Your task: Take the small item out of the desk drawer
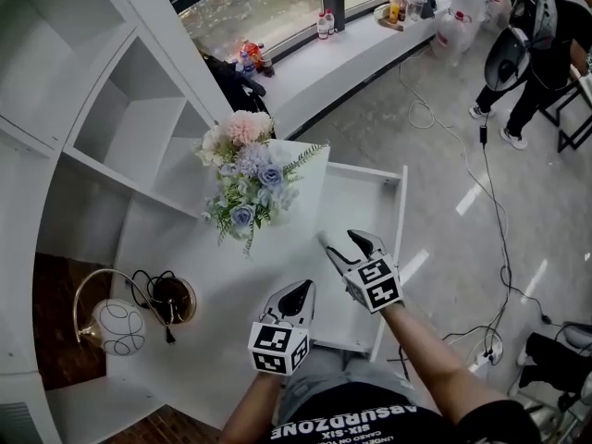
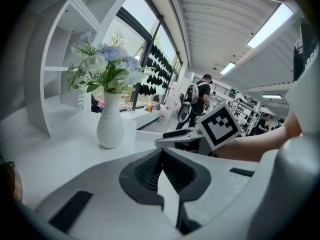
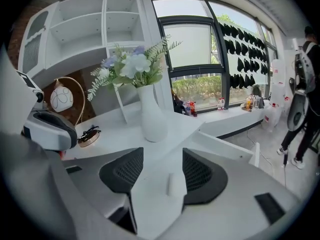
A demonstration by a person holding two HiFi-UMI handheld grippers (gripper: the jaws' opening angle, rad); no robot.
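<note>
- Right gripper view has the right gripper wide open, with the small white item lying ungripped between its jaws on the open drawer floor.
- White on white, small and low: an off-centre close could nudge it away or pinch nothing.
- Descending too far could jam the tips on the drawer floor.
- The left gripper, closed and empty, hovers near the desk edge; a wide lift could clip it.
</note>
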